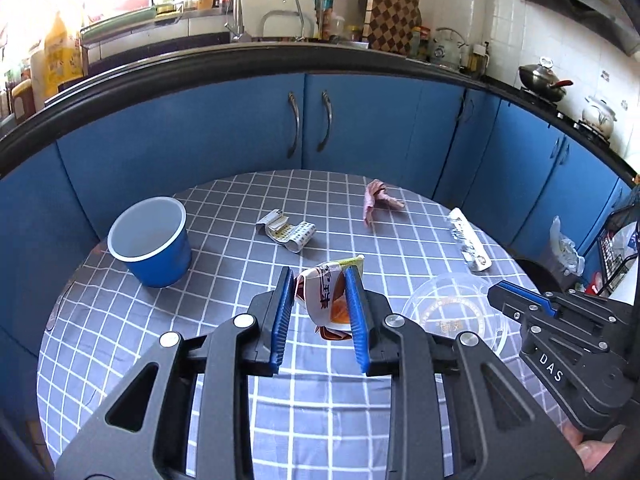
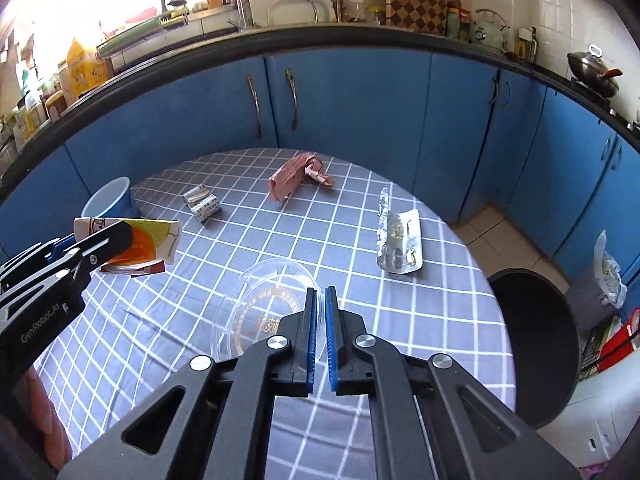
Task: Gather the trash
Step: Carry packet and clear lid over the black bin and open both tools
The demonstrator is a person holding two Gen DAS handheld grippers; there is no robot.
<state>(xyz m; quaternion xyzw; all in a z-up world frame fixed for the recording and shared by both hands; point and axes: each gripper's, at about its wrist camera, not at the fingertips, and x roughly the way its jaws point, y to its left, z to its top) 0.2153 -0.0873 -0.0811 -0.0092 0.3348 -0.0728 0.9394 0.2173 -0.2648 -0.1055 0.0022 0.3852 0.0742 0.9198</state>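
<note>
My left gripper (image 1: 320, 280) is shut on a crumpled white and orange paper cup (image 1: 326, 300), held above the checked table; the cup also shows in the right wrist view (image 2: 140, 240). My right gripper (image 2: 321, 300) is shut on the rim of a clear plastic lid (image 2: 264, 304), which also shows in the left wrist view (image 1: 452, 308). A blue bucket (image 1: 150, 242) stands at the table's left. A folded paper scrap (image 1: 286, 232), a pink wrapper (image 1: 378, 198) and a silver blister pack (image 1: 468, 246) lie on the table.
The round table has a grey checked cloth (image 1: 224, 320). Blue kitchen cabinets (image 1: 312, 120) curve behind it. A dark round bin (image 2: 540, 344) stands on the floor to the table's right, beside a rack with bags (image 2: 608, 276).
</note>
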